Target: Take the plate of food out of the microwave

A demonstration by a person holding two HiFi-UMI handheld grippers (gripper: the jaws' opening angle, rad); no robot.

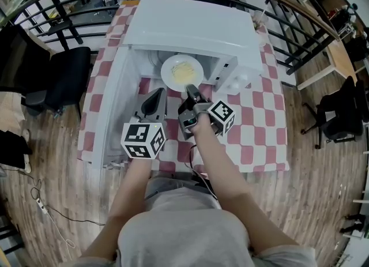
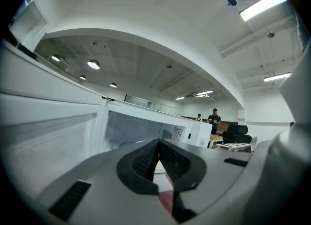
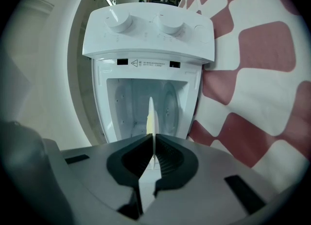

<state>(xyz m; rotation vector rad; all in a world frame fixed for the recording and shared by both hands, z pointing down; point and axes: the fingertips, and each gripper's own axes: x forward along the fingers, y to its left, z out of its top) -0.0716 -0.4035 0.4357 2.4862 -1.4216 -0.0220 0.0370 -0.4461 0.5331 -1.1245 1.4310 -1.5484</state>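
Observation:
A white plate (image 1: pixel 181 72) with yellow food lies at the mouth of the white microwave (image 1: pixel 190 23), half out of the cavity. My right gripper (image 1: pixel 192 92) is shut on the plate's near rim. In the right gripper view the plate (image 3: pixel 151 114) shows edge-on, pinched between the pads of the right gripper (image 3: pixel 153 144), with the empty cavity (image 3: pixel 146 97) behind it. My left gripper (image 1: pixel 154 102) hovers just left of the plate, shut and empty. In the left gripper view the left gripper (image 2: pixel 158 152) points up past the microwave opening (image 2: pixel 131 129).
The microwave door (image 1: pixel 112 104) stands swung open at the left, close beside my left gripper. The red-and-white checked tablecloth (image 1: pixel 253 121) covers the table. A black chair (image 1: pixel 66 75) stands left of the table, another chair (image 1: pixel 340 116) at the right.

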